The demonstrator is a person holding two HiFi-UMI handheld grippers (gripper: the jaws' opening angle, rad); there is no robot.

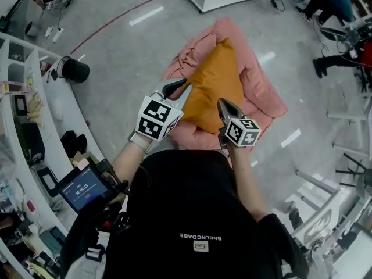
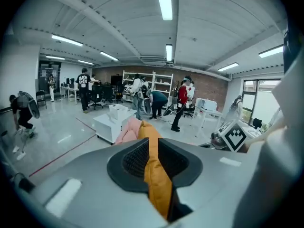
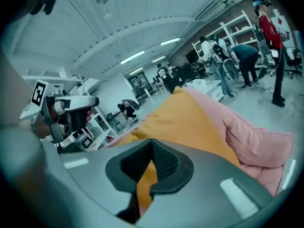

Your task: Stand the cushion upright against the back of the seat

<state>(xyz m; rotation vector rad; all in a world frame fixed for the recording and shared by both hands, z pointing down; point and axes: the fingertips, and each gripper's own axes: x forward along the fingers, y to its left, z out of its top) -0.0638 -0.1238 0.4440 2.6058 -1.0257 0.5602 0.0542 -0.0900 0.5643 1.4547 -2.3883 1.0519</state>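
The orange cushion (image 1: pixel 216 86) is over the middle of the pink seat (image 1: pixel 264 95), which lies on the grey floor (image 1: pixel 133 51). Both tongs hold the cushion at its near edge: the left gripper (image 1: pixel 181 88) has its jaws pressed on the left near corner, with a fold of orange cloth between the pads, and the right gripper (image 1: pixel 224 106) is clamped on the right near corner the same way. The cushion's far corner points to the far, puffy end of the seat
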